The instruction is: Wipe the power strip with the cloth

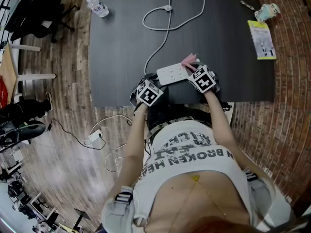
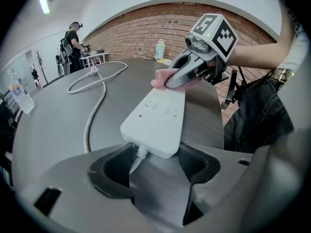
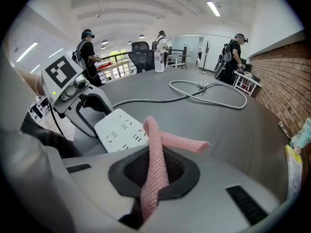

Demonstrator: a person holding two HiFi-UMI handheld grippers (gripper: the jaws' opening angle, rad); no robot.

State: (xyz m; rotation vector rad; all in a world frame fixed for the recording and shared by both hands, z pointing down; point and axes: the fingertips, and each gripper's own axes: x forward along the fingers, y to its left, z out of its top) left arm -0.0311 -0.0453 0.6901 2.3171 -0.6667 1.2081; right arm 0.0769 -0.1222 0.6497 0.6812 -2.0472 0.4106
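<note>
— Where does it stand?

— The strip (image 1: 172,74) lies at the near edge of the table (image 1: 218,42). The left gripper (image 2: 155,166) has the strip's cord end between its jaws and seems to be pinching it. The right gripper (image 3: 154,178) is clenched on the pink cloth (image 3: 156,164), at the strip's other end.

— What could go wrong?

— I see three risks. The cloth is caught by a narrow fold with its tail flopping free, so a hard stroke could drag it out of the jaws, or the jaw tips could scrape the sockets instead. If the left hold is loose, the push could skid the strip, and the table edge is close behind it. The looped cord (image 1: 160,25) could also tug back.

— And the count?

— One strip, one cord, one cloth and two grippers. At the table's far corners there is one bottle (image 1: 98,7) and one booklet (image 1: 261,40).
</note>
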